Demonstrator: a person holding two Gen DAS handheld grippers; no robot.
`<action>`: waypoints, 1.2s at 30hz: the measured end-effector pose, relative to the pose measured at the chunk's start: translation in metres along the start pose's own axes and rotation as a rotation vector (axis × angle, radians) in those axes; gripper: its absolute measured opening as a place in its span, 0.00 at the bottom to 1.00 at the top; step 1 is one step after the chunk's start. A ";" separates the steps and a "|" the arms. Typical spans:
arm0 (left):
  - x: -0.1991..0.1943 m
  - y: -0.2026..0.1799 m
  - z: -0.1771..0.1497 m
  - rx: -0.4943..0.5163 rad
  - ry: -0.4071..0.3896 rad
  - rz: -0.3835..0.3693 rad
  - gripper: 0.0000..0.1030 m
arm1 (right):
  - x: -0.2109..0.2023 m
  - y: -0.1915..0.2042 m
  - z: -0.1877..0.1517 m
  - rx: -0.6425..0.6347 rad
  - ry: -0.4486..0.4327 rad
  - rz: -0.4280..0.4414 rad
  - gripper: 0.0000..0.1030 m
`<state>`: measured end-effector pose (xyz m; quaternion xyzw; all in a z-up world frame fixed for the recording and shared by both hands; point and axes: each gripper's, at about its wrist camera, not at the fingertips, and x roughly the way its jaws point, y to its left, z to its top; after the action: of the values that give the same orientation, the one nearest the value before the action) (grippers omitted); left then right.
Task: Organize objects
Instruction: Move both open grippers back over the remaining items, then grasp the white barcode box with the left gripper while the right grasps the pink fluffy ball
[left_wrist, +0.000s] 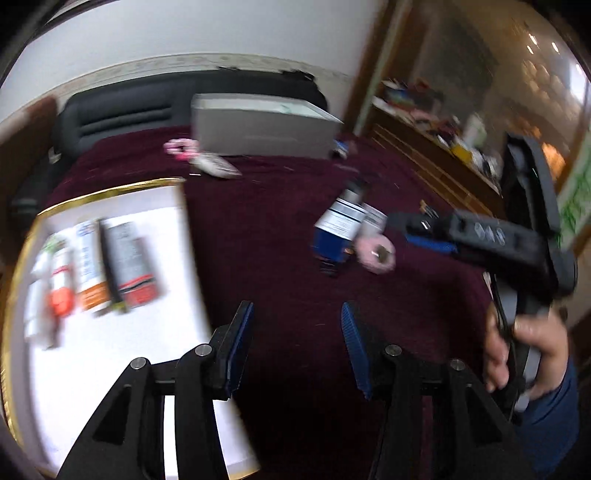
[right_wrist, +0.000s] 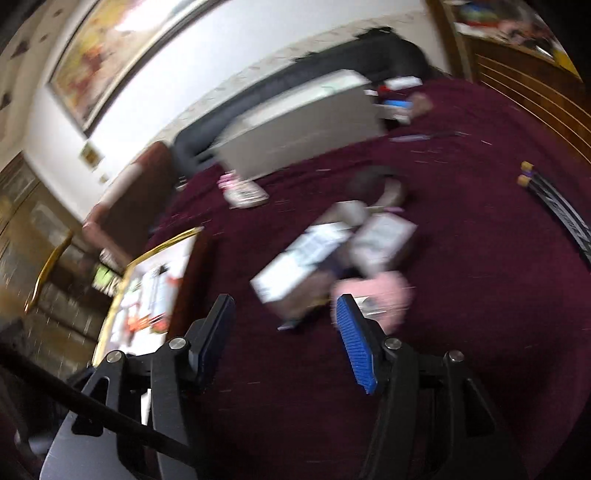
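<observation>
My left gripper (left_wrist: 297, 332) hovers open over the maroon cloth with nothing between its pads. To its left lies a white gold-rimmed tray (left_wrist: 110, 369) holding several tubes and flat packs (left_wrist: 125, 266). Ahead on the cloth lie a blue bottle with a white label (left_wrist: 338, 229) and a pink round thing (left_wrist: 376, 253). My right gripper (left_wrist: 413, 230) reaches toward them from the right. In the right wrist view, the right gripper (right_wrist: 286, 328) is open, and nothing is pressed by its pads. The blurred bottle (right_wrist: 295, 262), a small box (right_wrist: 384, 236) and the pink thing (right_wrist: 380, 291) lie just beyond its fingertips.
A grey box (left_wrist: 258, 129) stands at the back of the cloth, with a pink item and a white pack (left_wrist: 214, 166) beside it. Black cables with yellow tips (right_wrist: 554, 206) lie at the right. A person's hand (left_wrist: 524, 343) holds the right gripper. A wooden cabinet (left_wrist: 424, 147) stands to the right.
</observation>
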<state>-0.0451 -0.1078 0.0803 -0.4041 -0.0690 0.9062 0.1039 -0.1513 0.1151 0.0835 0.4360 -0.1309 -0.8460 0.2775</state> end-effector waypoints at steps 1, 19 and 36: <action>0.009 -0.010 0.005 0.021 0.014 -0.002 0.41 | 0.001 -0.009 0.005 0.017 0.002 -0.009 0.55; 0.136 -0.077 0.089 0.414 0.227 0.167 0.41 | 0.015 -0.113 0.014 0.298 0.016 0.150 0.55; 0.071 -0.032 0.007 0.071 0.118 0.262 0.28 | 0.036 -0.047 0.003 -0.051 0.065 -0.039 0.55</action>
<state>-0.0920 -0.0602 0.0404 -0.4581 0.0225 0.8886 0.0028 -0.1870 0.1325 0.0398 0.4585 -0.0916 -0.8398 0.2759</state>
